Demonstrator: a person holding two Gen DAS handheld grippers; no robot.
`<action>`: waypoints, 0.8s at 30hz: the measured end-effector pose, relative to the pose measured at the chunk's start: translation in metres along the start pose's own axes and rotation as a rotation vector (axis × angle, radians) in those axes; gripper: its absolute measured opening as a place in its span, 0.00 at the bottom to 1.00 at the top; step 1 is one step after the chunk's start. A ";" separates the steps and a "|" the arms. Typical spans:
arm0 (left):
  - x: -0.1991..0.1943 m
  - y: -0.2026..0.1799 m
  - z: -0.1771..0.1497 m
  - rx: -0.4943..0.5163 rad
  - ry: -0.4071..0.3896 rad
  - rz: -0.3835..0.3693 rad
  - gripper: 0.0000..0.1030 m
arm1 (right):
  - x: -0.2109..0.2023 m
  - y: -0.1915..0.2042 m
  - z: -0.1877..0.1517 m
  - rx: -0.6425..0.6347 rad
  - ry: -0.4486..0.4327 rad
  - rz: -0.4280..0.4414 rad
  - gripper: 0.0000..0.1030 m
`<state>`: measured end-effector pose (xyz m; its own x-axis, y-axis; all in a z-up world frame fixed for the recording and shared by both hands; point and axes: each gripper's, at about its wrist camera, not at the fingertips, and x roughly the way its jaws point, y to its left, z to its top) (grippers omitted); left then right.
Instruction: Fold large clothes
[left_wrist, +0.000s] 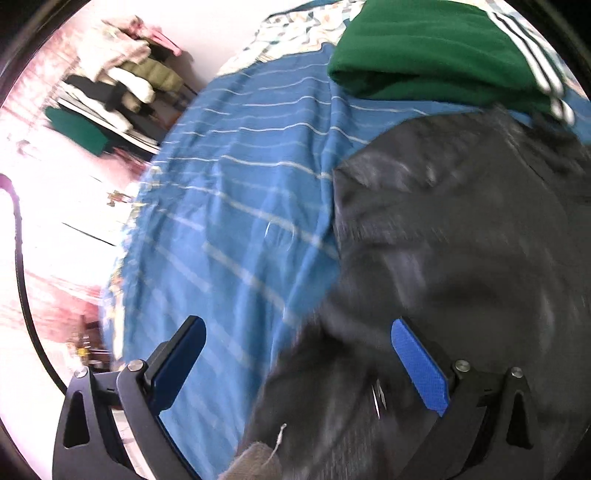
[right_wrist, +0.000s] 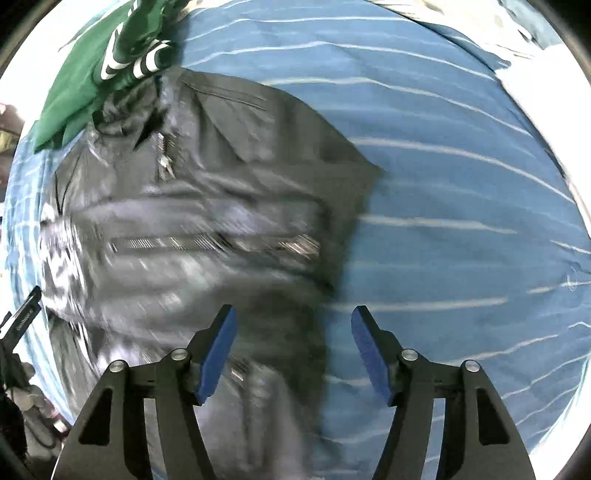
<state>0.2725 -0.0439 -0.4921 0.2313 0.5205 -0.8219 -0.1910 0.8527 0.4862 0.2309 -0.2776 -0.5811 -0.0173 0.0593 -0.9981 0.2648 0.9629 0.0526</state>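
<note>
A black zip jacket (left_wrist: 461, 240) lies spread on a blue bedsheet with thin white stripes (left_wrist: 236, 192). In the right wrist view the jacket (right_wrist: 207, 206) fills the left and middle, its zipper running across. My left gripper (left_wrist: 297, 332) is open and empty above the jacket's left lower edge. My right gripper (right_wrist: 293, 317) is open and empty above the jacket's right edge, where it meets the sheet (right_wrist: 461, 221). Both views are motion-blurred.
A folded green garment with black and white stripes (left_wrist: 436, 55) lies on the bed beyond the jacket; it also shows in the right wrist view (right_wrist: 103, 74). A shelf with piled clothes (left_wrist: 122, 88) stands off the bed's left edge. A patterned cover (left_wrist: 295, 33) lies at the far end.
</note>
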 end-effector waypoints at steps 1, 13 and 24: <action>-0.014 -0.008 -0.016 0.017 0.004 0.035 1.00 | 0.002 -0.011 -0.008 -0.015 0.019 -0.005 0.65; -0.161 -0.151 -0.199 0.296 0.051 0.056 1.00 | 0.009 -0.147 -0.076 -0.130 0.162 -0.101 0.65; -0.176 -0.264 -0.277 0.532 0.022 0.154 1.00 | -0.012 -0.227 -0.068 0.067 0.196 -0.128 0.65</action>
<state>0.0174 -0.3728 -0.5576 0.2179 0.6445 -0.7329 0.2883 0.6749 0.6793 0.1051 -0.4786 -0.5792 -0.2401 -0.0053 -0.9707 0.3116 0.9466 -0.0822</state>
